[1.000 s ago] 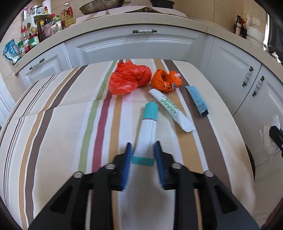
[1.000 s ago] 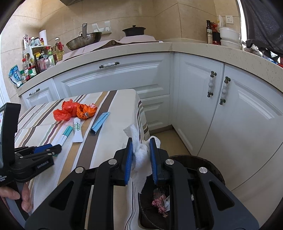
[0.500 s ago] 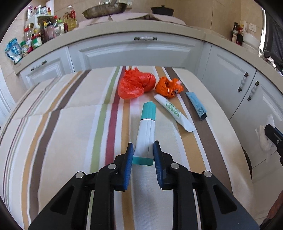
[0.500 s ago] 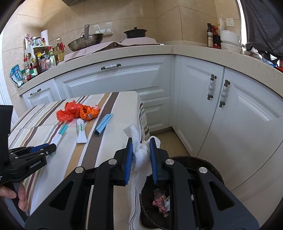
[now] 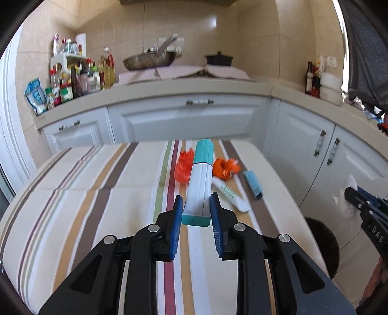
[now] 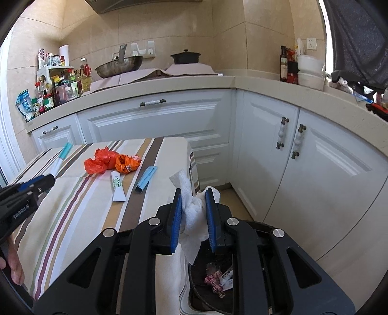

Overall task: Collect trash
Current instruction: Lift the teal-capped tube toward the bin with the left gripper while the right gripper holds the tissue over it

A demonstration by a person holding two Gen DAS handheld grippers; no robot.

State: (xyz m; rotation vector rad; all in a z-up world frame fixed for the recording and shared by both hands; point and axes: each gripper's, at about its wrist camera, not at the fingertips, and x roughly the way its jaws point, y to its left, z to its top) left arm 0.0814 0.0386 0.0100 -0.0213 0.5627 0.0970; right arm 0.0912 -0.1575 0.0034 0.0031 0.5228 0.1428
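Beige tiled walls point(image 6: 230, 21) back white cabinets point(image 6: 157, 126) under a pale countertop point(image 6: 169, 83).

Your kitchen is bright with daylight, strongest from the right edge of both views, where it blows out. A glare patch sits on the tiled wall point(image 5: 213, 23). Your left-wrist view is smeared by motion blur; bottles point(image 5: 80, 77) and striped table point(image 5: 72, 184) look soft. Right-wrist view is sharp. Fisheye bends the cabinets point(image 6: 315, 155); corners go black.
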